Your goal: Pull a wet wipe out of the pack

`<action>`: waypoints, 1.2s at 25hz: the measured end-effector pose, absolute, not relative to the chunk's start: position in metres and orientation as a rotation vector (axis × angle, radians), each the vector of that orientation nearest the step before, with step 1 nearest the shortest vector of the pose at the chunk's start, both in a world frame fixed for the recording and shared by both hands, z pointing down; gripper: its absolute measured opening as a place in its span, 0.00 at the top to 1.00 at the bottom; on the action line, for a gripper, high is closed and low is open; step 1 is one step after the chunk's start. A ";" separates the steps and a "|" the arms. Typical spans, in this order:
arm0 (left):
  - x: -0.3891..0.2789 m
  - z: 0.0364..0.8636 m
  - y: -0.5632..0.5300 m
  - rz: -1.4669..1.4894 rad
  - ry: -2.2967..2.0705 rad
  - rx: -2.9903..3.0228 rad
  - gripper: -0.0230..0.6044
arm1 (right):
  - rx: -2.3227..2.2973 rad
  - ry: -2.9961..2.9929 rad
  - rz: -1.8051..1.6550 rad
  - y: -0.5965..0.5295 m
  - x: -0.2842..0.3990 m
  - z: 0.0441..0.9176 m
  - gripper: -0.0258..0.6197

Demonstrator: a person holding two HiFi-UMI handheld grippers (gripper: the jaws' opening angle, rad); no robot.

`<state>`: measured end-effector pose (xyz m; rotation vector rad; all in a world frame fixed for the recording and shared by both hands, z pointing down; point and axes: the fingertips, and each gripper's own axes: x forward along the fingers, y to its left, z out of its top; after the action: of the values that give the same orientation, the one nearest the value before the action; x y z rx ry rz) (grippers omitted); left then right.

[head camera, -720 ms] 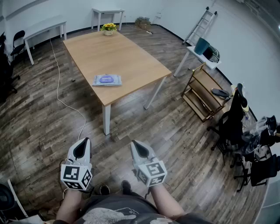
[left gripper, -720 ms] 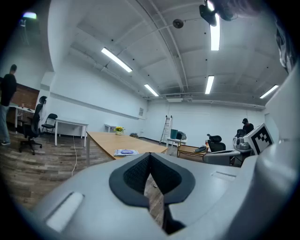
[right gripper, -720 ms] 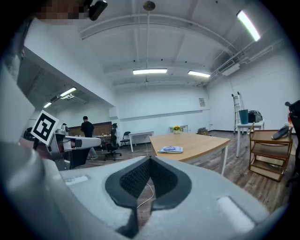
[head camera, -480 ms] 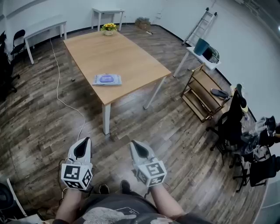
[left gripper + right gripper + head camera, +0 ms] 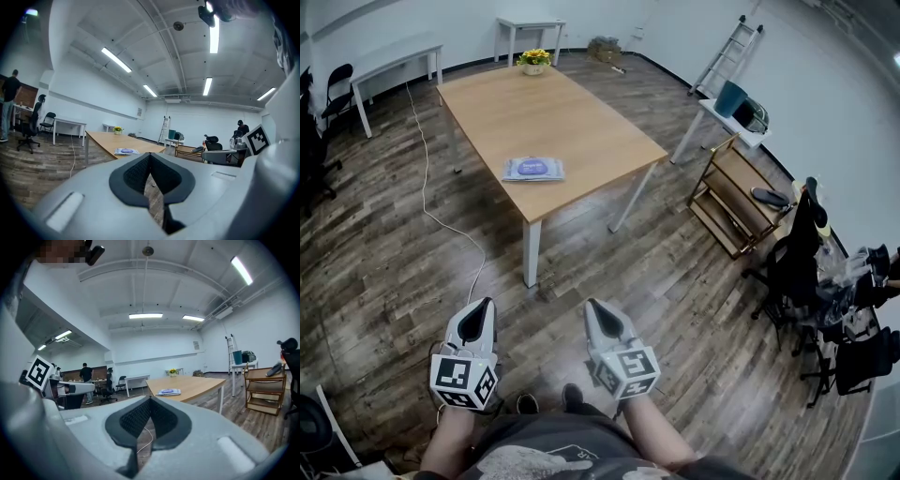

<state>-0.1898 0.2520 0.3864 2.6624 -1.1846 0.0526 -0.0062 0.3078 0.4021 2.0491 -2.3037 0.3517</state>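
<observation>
The wipe pack (image 5: 533,169) lies flat near the front edge of the tabletop (image 5: 581,122), in the upper middle of the head view. A pot of yellow flowers (image 5: 532,61) stands at the tabletop's far end. Well apart from the pack, low in the frame above the wooden floor (image 5: 694,281), the left hand-held gripper (image 5: 481,304) and right hand-held gripper (image 5: 592,305) sit side by side. Each has its jaws closed together on nothing.

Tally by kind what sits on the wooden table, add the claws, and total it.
Wet wipe pack: 1
Flower pot: 1
Claws: 2, left claw and right claw, both shut and empty
Total: 4
</observation>
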 end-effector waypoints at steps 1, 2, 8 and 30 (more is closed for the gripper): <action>-0.192 0.387 0.252 0.051 -1.175 2.664 0.93 | 2.069 -2.303 0.358 0.308 -0.006 0.403 0.97; -0.194 0.389 0.251 0.052 -1.165 2.666 0.93 | 2.083 -2.306 0.359 0.308 -0.007 0.402 0.97; -0.200 0.397 0.238 0.088 -1.146 2.685 0.93 | 2.054 -2.285 0.287 0.303 -0.016 0.403 0.97; -0.082 0.405 0.055 0.199 -1.351 2.657 0.93 | 1.779 -2.435 0.391 0.089 0.093 0.427 0.97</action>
<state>-0.0818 0.0546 0.4045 2.6568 -1.3514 0.1991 0.0925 0.0886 0.4272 1.7789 -2.4350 0.3909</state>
